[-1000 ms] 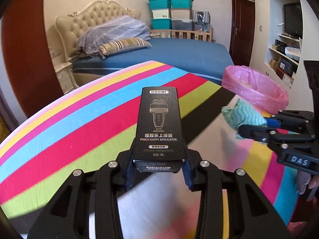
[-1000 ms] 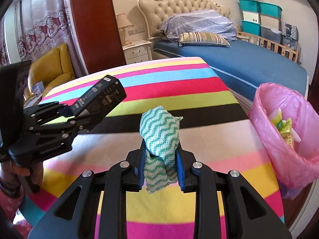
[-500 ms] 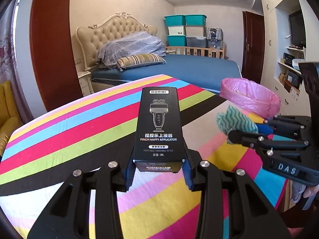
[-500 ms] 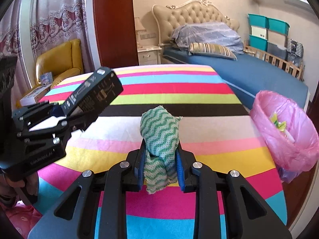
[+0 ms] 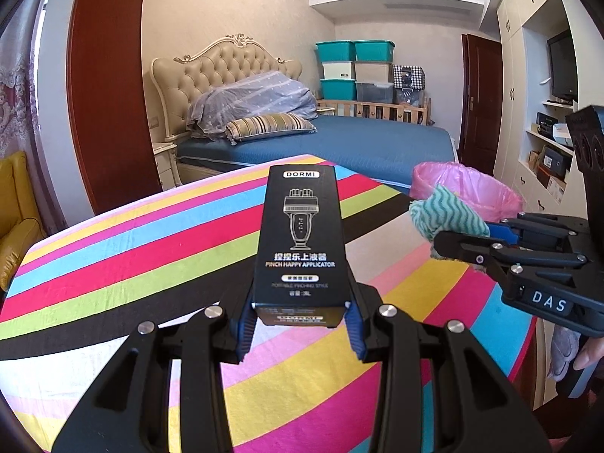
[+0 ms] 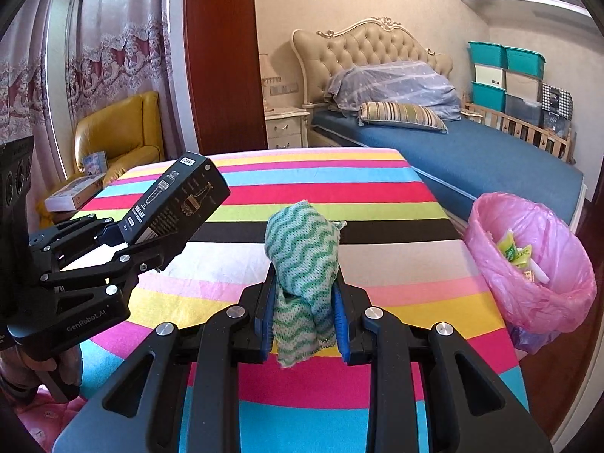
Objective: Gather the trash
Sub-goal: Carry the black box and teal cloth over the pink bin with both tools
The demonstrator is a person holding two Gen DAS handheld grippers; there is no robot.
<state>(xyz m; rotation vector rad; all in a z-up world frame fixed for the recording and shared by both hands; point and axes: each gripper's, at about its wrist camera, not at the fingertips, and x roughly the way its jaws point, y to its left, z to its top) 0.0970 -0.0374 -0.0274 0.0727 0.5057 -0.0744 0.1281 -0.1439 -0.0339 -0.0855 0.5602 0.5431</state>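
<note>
Left wrist view: left tool clenched on a black box, blue pads pressed against both sides of its lower end, box standing upright and lifted clear of the striped bench beneath. Printed on the box face, "DORMI" above a drawing of an applicator. Off to the right of this tool, right tool reaching in from the side, gripping a green and white wavy-patterned cloth bunched at its tips. Just beyond that cloth, a bin lined with a pink bag, standing past the bench's far right edge. Right wrist view: right tool clamped on the same cloth, upper part bulging above the pads, lower end hanging below them, held above the bench. Ahead and to the right of this tool, beside the bench edge, the pink bag open at the top, yellow-green wrappers lying inside. To the left, left tool holding the black box tilted upward, a hand partly visible under its handle. Farther back, a bed with blue cover, a yellow armchair and stacked storage bins.
</note>
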